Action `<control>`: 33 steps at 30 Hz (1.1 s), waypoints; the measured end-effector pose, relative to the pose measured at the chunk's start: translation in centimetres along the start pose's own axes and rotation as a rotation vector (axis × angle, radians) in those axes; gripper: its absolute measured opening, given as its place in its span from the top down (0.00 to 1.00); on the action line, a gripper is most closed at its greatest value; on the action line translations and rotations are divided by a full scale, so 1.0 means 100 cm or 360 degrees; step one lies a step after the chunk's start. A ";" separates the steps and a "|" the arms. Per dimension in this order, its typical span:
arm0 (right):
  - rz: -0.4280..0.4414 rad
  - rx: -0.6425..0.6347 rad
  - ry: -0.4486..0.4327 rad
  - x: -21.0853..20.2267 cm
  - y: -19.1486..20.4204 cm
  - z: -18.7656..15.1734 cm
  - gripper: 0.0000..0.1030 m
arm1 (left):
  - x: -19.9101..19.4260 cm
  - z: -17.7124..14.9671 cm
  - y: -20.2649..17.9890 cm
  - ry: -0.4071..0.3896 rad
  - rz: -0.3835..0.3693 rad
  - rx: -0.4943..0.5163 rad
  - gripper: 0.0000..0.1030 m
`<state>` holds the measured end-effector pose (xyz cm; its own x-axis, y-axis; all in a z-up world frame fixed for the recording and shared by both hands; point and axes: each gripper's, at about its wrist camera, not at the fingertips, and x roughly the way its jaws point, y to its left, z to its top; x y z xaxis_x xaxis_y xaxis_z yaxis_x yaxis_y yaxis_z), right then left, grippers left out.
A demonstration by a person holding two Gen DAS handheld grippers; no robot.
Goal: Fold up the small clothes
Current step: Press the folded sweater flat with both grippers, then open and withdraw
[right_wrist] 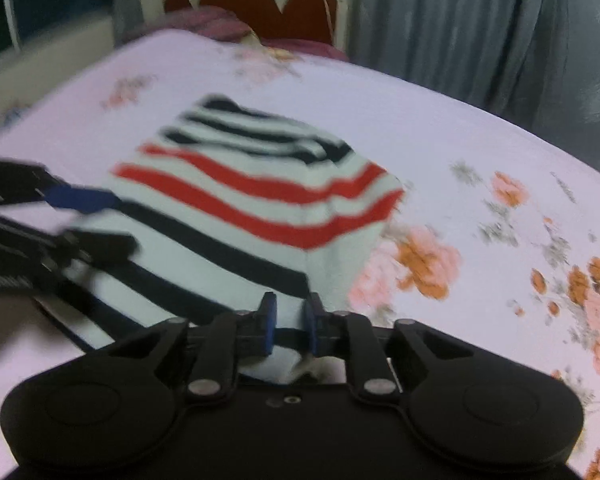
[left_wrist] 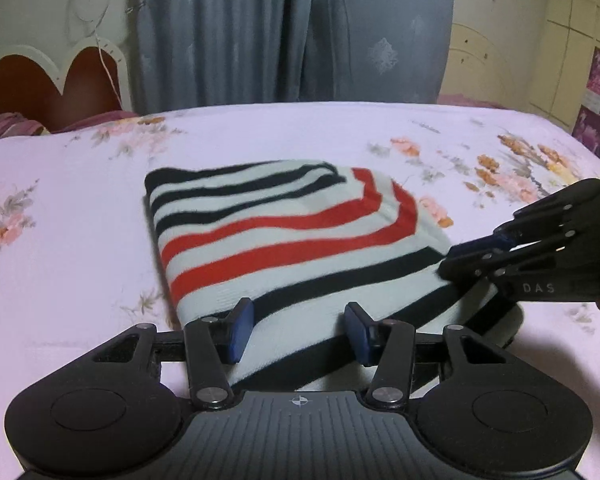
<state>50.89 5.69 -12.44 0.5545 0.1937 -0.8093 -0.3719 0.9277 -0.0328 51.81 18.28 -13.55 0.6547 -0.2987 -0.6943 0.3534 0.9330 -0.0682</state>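
A folded garment [left_wrist: 284, 240] with white, red and dark navy stripes lies on the floral pink bedsheet [left_wrist: 80, 208]. My left gripper [left_wrist: 299, 330] stands at its near edge with a wide gap; flat cloth lies between the blue pads [left_wrist: 240, 332], which do not visibly press it. My right gripper [right_wrist: 290, 318] is shut on a white fold at the garment's [right_wrist: 240, 216] near right corner, and cloth bunches behind its pads. From the left wrist view the right gripper [left_wrist: 452, 258] shows at the garment's right edge. The right wrist view, which is blurred, has the left gripper [right_wrist: 100, 222] at the left.
A red and white headboard [left_wrist: 40, 88] with a dark pink pillow stands at the bed's far left. Grey curtains [left_wrist: 280, 32] hang behind the bed, and a cream wardrobe [left_wrist: 540, 60] stands at the right. The sheet around the garment lies flat.
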 end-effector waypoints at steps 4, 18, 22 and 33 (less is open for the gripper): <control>-0.0057 0.0002 0.0000 0.003 -0.002 -0.001 0.88 | -0.004 -0.002 -0.001 0.0003 0.0018 0.0008 0.52; 0.0006 -0.0114 0.0021 -0.022 0.019 -0.023 0.95 | -0.036 -0.044 -0.002 0.0057 0.0079 -0.0176 0.62; -0.0015 -0.0140 0.0038 -0.019 0.016 -0.037 0.96 | -0.032 -0.048 -0.005 0.0075 0.0115 -0.0167 0.62; -0.0016 -0.0014 -0.0032 -0.017 0.013 -0.049 0.95 | -0.027 -0.048 -0.014 0.0079 0.0236 -0.0144 0.62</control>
<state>45.78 4.97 -13.97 0.5733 0.1909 -0.7968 -0.3729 0.9267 -0.0463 46.32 18.79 -15.06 0.6607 -0.1482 -0.7358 0.1922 0.9810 -0.0250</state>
